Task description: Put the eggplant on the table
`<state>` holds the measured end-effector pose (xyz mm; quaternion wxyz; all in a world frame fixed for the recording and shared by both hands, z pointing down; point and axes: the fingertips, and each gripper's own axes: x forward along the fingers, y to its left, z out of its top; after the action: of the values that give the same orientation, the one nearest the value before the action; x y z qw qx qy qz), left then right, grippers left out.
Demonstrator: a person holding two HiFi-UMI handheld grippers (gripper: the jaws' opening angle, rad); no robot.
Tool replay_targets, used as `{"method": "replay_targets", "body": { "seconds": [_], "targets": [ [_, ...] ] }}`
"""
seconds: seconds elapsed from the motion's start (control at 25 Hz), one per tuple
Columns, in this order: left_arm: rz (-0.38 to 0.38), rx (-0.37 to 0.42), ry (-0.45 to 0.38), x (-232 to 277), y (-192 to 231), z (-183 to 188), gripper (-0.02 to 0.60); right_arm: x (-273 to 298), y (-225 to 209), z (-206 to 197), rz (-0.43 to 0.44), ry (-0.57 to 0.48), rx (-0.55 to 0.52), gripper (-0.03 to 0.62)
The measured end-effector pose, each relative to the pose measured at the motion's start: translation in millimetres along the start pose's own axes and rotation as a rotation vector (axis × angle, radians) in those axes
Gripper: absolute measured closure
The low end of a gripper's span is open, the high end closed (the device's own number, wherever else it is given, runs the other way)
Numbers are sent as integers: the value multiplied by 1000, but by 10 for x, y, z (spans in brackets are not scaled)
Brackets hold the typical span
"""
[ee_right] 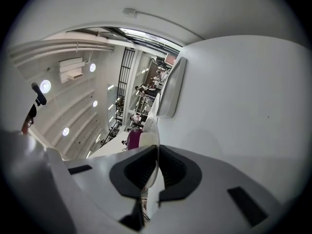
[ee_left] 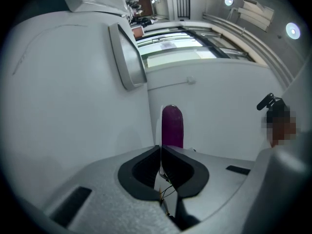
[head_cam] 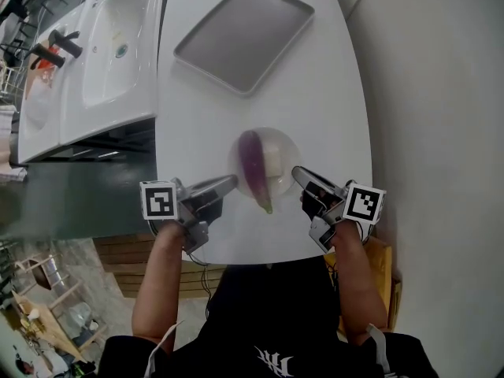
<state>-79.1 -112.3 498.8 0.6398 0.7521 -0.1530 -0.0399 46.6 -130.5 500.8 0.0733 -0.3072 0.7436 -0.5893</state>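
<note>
Step in hand: the carry-and-set-down. The long purple eggplant lies on a clear round glass plate over the near part of the white oval table.

- Left gripper: jaws clenched on the plate's thin left rim. The rim edge runs straight between the dark pads in the left gripper view.
- Right gripper: the same on the opposite rim, with its pads pinched on the clear edge.
- The eggplant is held by neither gripper. It lies lengthwise between the two grips, stem end toward the person, just beyond each set of pads. A pale piece sits beside it (I can't tell what it is).
- I can't tell whether the plate already rests on the table or hangs just above it.

Next, as I judge it: bring the plate level onto the surface and let go of both rims evenly, since any tilt would roll the eggplant.

The grey rectangular metal tray is well apart, farther back.
</note>
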Motion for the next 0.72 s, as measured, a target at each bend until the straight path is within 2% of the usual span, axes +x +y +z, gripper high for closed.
{"method": "replay_targets", "body": {
  "seconds": [0.44,0.56,0.72],
  "targets": [
    [102,-5,38,81,315,105,568,106,-296,5,-55,8,86,579],
    [141,43,67,123,359,120,566,96,-369,-12,-86,1,134,579],
    [205,89,107,149,435,91,566,90,-435,-35,-109,8,139,579]
  ]
}}
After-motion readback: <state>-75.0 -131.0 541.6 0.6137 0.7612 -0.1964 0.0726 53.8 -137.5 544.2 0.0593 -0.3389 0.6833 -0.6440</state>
